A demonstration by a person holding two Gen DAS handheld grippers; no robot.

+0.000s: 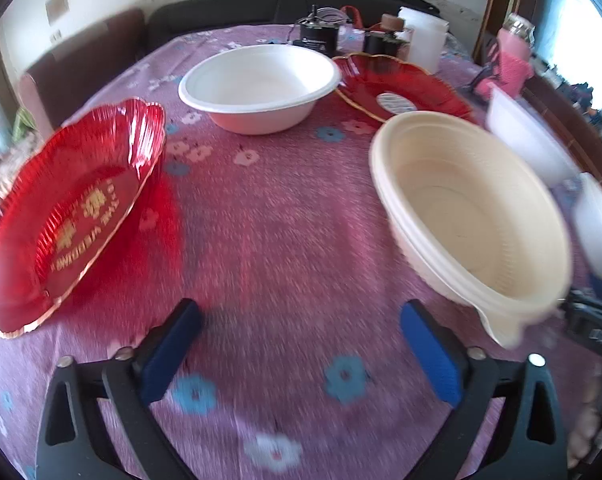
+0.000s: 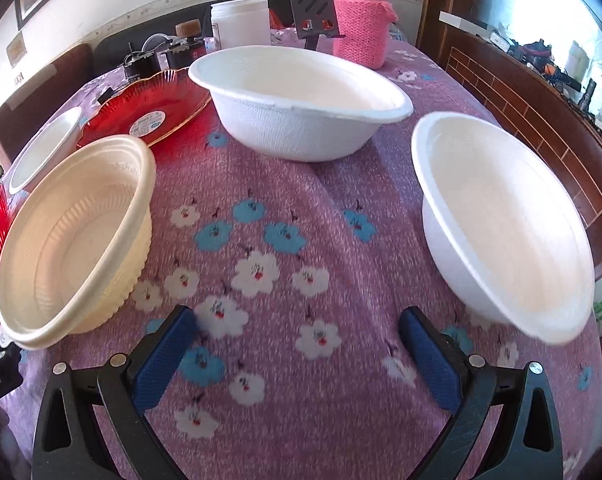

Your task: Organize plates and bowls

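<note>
Left wrist view looks down on a purple flowered tablecloth (image 1: 285, 216), with the left gripper (image 1: 301, 344) spread wide above bare cloth, nothing between its blue pads (image 1: 169, 360). To the near left a red plate with gold lettering (image 1: 73, 216) lies on the cloth, its near rim towards the camera. Far and centre sits a white bowl (image 1: 259, 88), and just right of it, rims almost touching, a second red plate (image 1: 401, 88) with a sticker in its middle. On the near right is a cream ribbed bowl (image 1: 473, 216), blurred at its near edge. Right wrist view shows the right gripper (image 2: 299, 344) likewise wide apart and empty over the cloth (image 2: 301, 208). The cream ribbed bowl (image 2: 77, 240) stands at its left, a white bowl at far centre (image 2: 301, 100), and another white bowl on the near right (image 2: 505, 224), close to the table's edge. The stickered red plate (image 2: 149, 112) lies far left, with a pink knitted flask (image 2: 361, 20) and a white tub (image 2: 241, 20) behind the dishes.
</note>
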